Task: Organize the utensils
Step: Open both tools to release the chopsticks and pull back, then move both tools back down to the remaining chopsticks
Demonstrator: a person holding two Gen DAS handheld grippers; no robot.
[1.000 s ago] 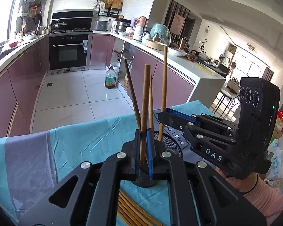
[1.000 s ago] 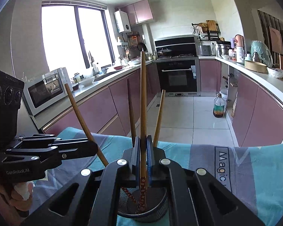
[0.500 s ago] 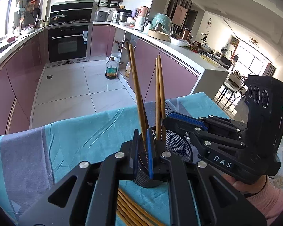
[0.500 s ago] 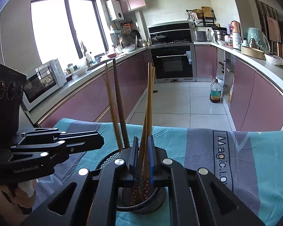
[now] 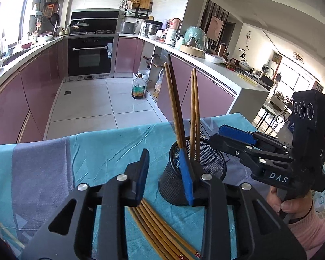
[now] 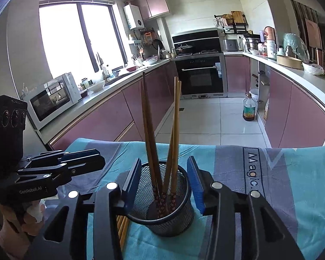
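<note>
A black mesh cup stands on the teal cloth with several brown chopsticks upright in it. More chopsticks lie flat on the cloth in front of the cup. My left gripper is just left of the cup; its jaws are opening and nothing is between them. My right gripper hangs over the cup, jaws opening. The standing chopsticks show in its gap, clear of both pads. Each gripper appears in the other's view: the right gripper and the left gripper.
The teal and grey cloth covers the table, whose far edge drops to a tiled kitchen floor. A hand in a pink sleeve holds the right gripper at the right. Purple cabinets and counters stand well beyond the table.
Both grippers were shut on a chopstick each a second ago; both have opened and the chopsticks now stand loose in the cup. The left gripper has sunk a little.
</note>
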